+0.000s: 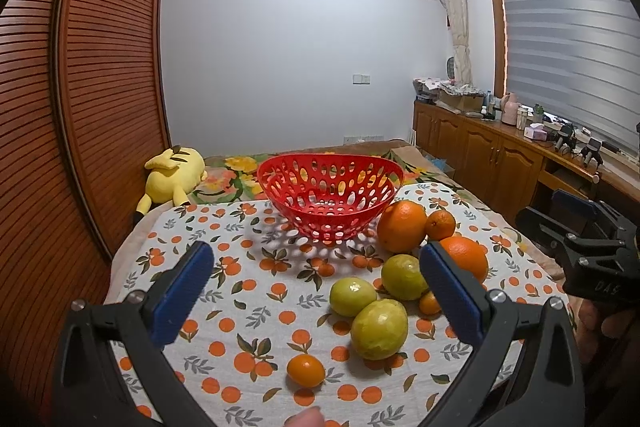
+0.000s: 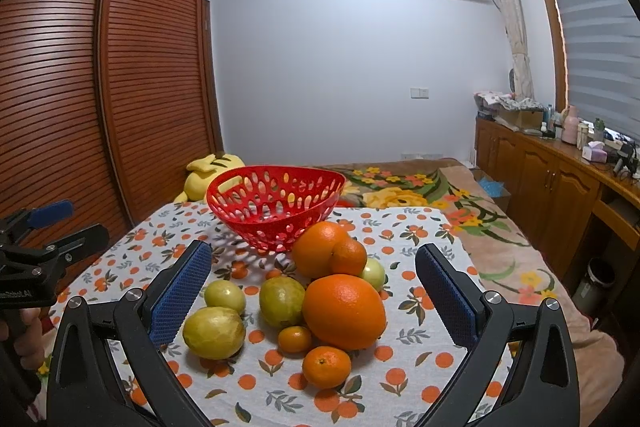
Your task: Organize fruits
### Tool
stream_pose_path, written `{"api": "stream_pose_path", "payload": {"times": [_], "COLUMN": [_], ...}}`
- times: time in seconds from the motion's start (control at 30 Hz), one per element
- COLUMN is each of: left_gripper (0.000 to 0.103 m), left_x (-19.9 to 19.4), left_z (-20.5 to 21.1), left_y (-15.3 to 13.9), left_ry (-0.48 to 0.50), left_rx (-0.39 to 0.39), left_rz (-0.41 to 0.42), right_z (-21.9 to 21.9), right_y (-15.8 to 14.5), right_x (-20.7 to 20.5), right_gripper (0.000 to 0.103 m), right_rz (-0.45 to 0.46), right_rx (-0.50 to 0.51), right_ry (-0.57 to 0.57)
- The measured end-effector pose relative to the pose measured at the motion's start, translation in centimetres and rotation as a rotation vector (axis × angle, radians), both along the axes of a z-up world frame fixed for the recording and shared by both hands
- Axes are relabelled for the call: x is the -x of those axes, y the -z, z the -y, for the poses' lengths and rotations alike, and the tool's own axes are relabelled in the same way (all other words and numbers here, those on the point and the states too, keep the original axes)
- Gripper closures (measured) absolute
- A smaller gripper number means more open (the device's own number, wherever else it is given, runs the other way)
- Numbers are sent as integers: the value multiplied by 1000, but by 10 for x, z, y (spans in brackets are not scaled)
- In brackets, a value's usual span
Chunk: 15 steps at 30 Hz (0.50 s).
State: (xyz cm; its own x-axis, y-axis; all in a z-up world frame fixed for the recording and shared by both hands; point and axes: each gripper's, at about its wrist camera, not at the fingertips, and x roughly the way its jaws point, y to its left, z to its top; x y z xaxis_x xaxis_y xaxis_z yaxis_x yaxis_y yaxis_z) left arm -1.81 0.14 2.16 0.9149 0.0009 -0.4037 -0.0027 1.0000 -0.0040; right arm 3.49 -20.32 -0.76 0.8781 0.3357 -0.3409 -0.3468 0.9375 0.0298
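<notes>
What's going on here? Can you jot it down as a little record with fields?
Basket: red basket, empty, at the far end of the tablecloth
Fruit: oranges, green fruits and small mandarins, all on the cloth beside the basket
Left gripper: open, holding nothing
Right gripper: open, holding nothing
Background: yellow plush
Progress: no fruit in the basket yet

Worktop [image 1: 240,267] bare cloth from 7 to 11 o'clock of the fruit pile [image 2: 320,299], open lane to the basket [image 1: 330,201]. Fruit packed touching, no gaps between. Big orange [image 1: 402,225] sits against the basket at its 4 o'clock. Basket mouth unobstructed. Both tools spread wide, gripping nothing.
</notes>
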Motion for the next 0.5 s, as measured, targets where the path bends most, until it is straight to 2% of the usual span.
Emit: {"api": "stream_pose_path", "payload": {"times": [0.5], "left_gripper": [0], "left_x": [4], "left_z": [1], "left_y": [-3], "left_ry": [3], "left_rx": [1], "left_rz": [9], "right_z": [-1], "right_y": [-3], "right_x": [3], "right_gripper": [0], "right_rz": [2], "right_rx": [-1], "right_ry": [-3]}}
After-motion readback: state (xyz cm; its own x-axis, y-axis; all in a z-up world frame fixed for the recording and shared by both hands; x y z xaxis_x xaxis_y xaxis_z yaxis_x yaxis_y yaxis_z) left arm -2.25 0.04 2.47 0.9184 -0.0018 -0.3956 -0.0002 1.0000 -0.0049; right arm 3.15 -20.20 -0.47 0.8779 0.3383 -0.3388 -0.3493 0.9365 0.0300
